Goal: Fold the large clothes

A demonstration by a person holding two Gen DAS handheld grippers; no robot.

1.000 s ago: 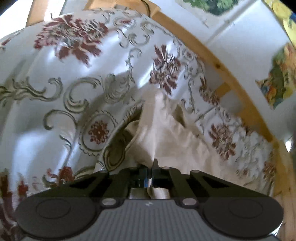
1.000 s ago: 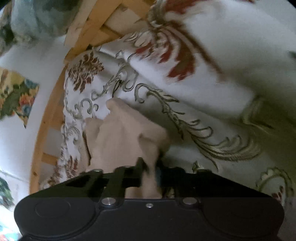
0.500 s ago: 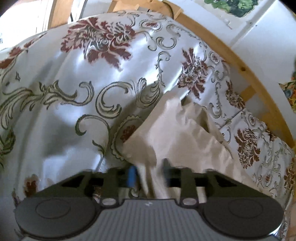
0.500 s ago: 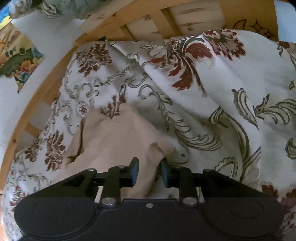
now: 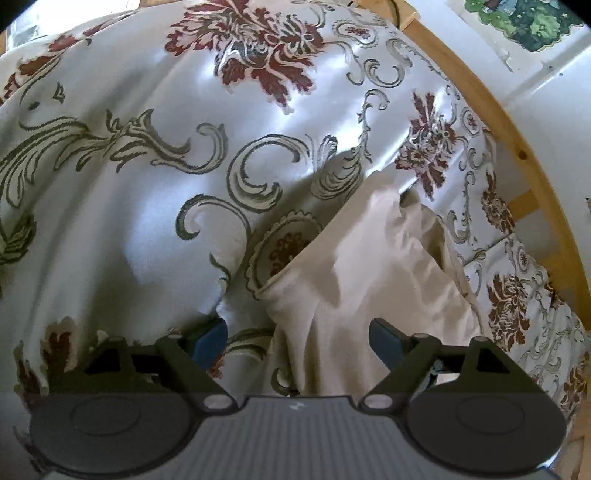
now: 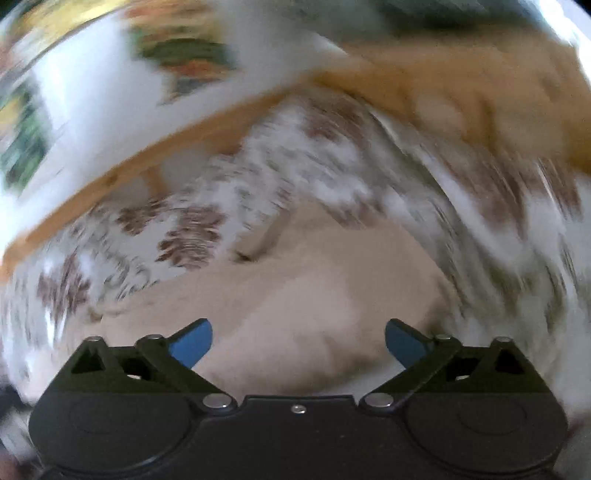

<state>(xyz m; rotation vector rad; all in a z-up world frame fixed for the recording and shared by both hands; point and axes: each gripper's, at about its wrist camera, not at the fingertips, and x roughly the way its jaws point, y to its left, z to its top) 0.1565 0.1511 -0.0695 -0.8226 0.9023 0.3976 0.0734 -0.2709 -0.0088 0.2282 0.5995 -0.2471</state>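
Observation:
A beige garment [image 5: 369,266] lies crumpled on a white floral bedspread [image 5: 147,192]. In the left wrist view my left gripper [image 5: 299,338] is open, its blue-padded fingers [image 5: 386,339] spread to either side of the garment's near end, holding nothing. In the right wrist view, which is heavily motion-blurred, my right gripper [image 6: 299,341] is also open and empty above the same beige garment [image 6: 314,302], with one blue pad [image 6: 192,343] on each side.
A wooden bed rail [image 5: 517,155] curves along the far right of the bedspread, with a white wall and colourful pictures [image 5: 524,22] behind it. The rail also shows in the right wrist view [image 6: 147,158], blurred.
Both grippers were shut on the beige garment a second ago and have opened wide, letting it drop onto the bedspread. The right gripper is swinging quickly, blurring its view.

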